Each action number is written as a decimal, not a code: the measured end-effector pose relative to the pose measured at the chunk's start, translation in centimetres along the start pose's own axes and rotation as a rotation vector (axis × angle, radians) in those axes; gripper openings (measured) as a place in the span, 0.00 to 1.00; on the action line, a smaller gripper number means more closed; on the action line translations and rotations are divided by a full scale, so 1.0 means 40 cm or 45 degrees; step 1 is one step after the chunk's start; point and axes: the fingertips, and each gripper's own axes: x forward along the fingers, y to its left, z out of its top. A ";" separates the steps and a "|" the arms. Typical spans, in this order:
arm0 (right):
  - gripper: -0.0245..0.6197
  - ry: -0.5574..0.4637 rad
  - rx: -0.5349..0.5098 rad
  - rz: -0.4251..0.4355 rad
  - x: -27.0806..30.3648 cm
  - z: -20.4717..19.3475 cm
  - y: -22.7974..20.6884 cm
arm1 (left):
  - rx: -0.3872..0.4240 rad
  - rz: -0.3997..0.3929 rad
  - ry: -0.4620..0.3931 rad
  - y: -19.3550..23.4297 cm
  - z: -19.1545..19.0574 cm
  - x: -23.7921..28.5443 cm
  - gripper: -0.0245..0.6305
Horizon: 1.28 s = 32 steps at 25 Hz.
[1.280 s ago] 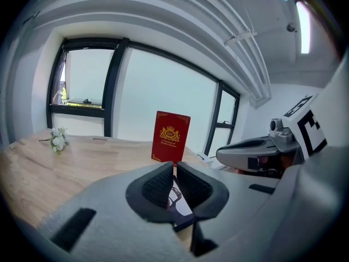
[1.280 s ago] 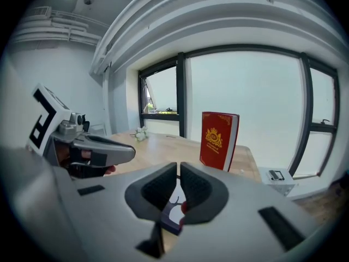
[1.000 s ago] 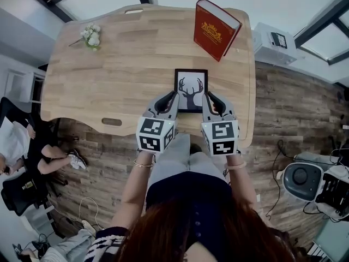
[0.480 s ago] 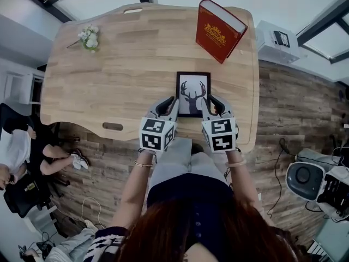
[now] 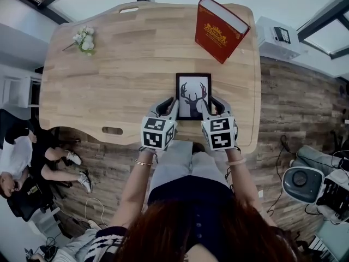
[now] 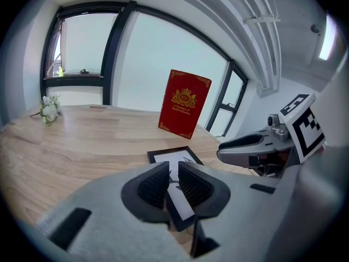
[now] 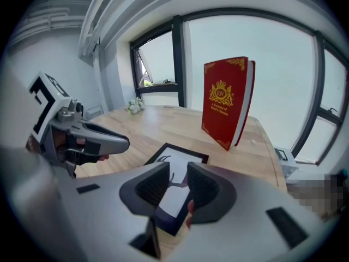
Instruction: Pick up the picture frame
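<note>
The black picture frame with a deer print lies flat on the wooden table, near its front edge. My left gripper hovers at the frame's near left corner, jaws shut with nothing in them. In the left gripper view, the frame shows just past the left gripper. My right gripper hovers at the near right corner. Its jaws have just been opening and stand open, nothing between the pads. The right gripper view shows the frame beyond the right gripper.
A red book stands upright at the table's back right. A small bunch of white flowers lies at the back left. A white box sits beside the table's right end. People sit on the floor at left.
Both grippers have sunk towards the table and sit closer to the frame's near corners. The right gripper's jaws have parted; the left jaws stay shut.
</note>
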 end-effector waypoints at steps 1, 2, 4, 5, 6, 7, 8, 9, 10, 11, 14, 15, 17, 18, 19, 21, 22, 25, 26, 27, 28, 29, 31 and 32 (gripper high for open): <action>0.19 0.008 0.007 0.001 0.005 -0.003 0.000 | -0.003 0.000 0.008 0.003 -0.004 0.005 0.09; 0.20 0.017 0.011 0.001 0.010 -0.007 -0.002 | -0.007 0.000 0.016 0.006 -0.008 0.010 0.09; 0.20 0.033 0.017 -0.004 0.020 -0.016 -0.007 | -0.020 -0.003 0.034 0.012 -0.018 0.021 0.11; 0.20 0.040 0.020 -0.006 0.026 -0.020 -0.011 | -0.027 -0.006 0.043 0.015 -0.023 0.027 0.13; 0.21 0.046 0.022 -0.009 0.031 -0.024 -0.014 | -0.033 -0.009 0.052 0.017 -0.027 0.033 0.15; 0.21 0.052 0.022 -0.011 0.037 -0.028 -0.018 | -0.038 -0.010 0.059 0.019 -0.031 0.039 0.19; 0.21 0.060 0.019 -0.014 0.043 -0.035 -0.022 | -0.041 -0.011 0.065 0.021 -0.034 0.044 0.20; 0.21 0.068 0.015 -0.015 0.049 -0.041 -0.025 | -0.041 -0.011 0.070 0.022 -0.038 0.049 0.20; 0.21 0.075 0.016 -0.013 0.053 -0.045 -0.026 | -0.042 -0.010 0.076 0.024 -0.042 0.054 0.20; 0.22 0.081 0.024 -0.010 0.057 -0.046 -0.025 | -0.043 -0.010 0.082 0.026 -0.045 0.059 0.20; 0.22 0.099 0.042 -0.014 0.068 -0.054 -0.028 | -0.051 -0.013 0.104 0.033 -0.057 0.074 0.21; 0.22 0.107 0.041 -0.018 0.073 -0.060 -0.031 | -0.054 -0.015 0.112 0.036 -0.062 0.079 0.21; 0.23 0.123 0.036 -0.025 0.085 -0.075 -0.040 | -0.063 -0.019 0.132 0.038 -0.073 0.091 0.22; 0.23 0.129 0.038 -0.026 0.091 -0.081 -0.044 | -0.067 -0.021 0.143 0.039 -0.079 0.097 0.23; 0.23 0.136 0.042 -0.026 0.097 -0.087 -0.046 | -0.073 -0.022 0.153 0.040 -0.085 0.102 0.24; 0.23 0.155 0.054 -0.027 0.105 -0.097 -0.051 | -0.082 -0.020 0.172 0.043 -0.097 0.111 0.24; 0.23 0.165 0.062 -0.028 0.109 -0.103 -0.053 | -0.085 -0.018 0.181 0.045 -0.102 0.114 0.24; 0.24 0.186 0.088 -0.033 0.121 -0.119 -0.058 | -0.092 -0.016 0.205 0.050 -0.118 0.121 0.24; 0.24 0.192 0.097 -0.034 0.124 -0.125 -0.060 | -0.096 -0.015 0.214 0.052 -0.124 0.122 0.24; 0.24 0.199 0.105 -0.037 0.126 -0.131 -0.061 | -0.101 -0.014 0.223 0.053 -0.130 0.124 0.24; 0.24 0.206 0.113 -0.040 0.129 -0.137 -0.063 | -0.107 -0.015 0.233 0.055 -0.136 0.127 0.24; 0.24 0.212 0.122 -0.043 0.133 -0.143 -0.065 | -0.114 -0.017 0.244 0.055 -0.142 0.129 0.24; 0.24 0.224 0.139 -0.048 0.138 -0.152 -0.068 | -0.126 -0.022 0.265 0.055 -0.153 0.135 0.25; 0.24 0.228 0.147 -0.049 0.140 -0.156 -0.070 | -0.131 -0.025 0.274 0.055 -0.158 0.138 0.25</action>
